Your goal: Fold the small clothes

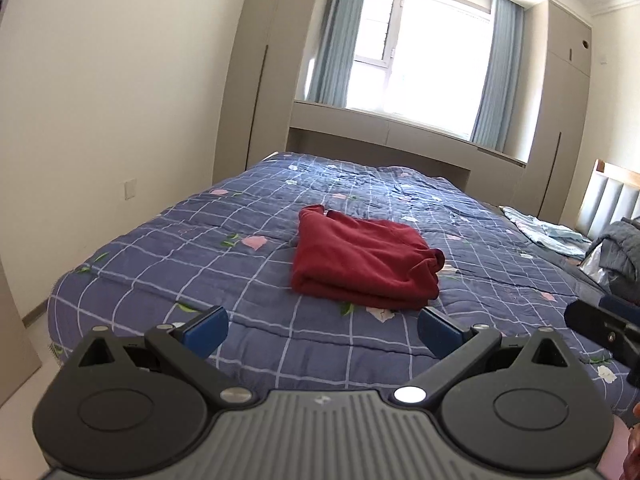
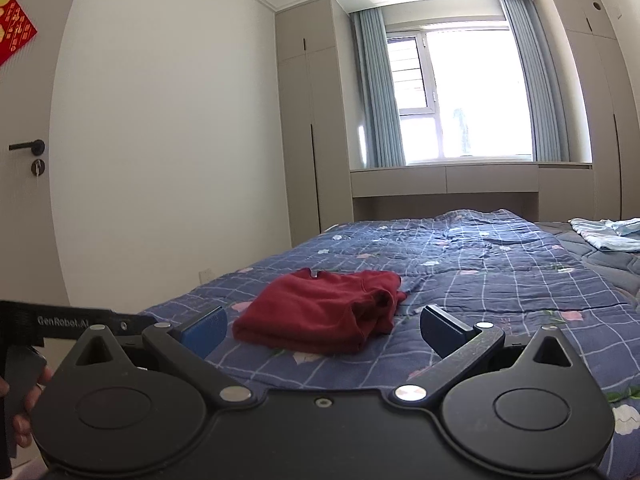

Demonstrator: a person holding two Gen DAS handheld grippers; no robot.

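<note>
Now, left wrist: left claw [image 1: 322,330] spread wide, empty, drawn off near bed [image 1: 160,248] edge; red garment [image 1: 362,258] folded mid-bed, likely finished | right wrist: right claw [image 2: 322,330] spread, empty, short of garment [image 2: 324,310].

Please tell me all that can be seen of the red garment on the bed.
The red garment is dark red, of soft, fleece-like cloth, folded into a thick, roughly rectangular stack of several layers. A bunched opening shows at its right end. It lies flat on the blue checked quilt, near the middle of the bed. Only the quilt touches it; both grippers are open and apart from it.
</note>
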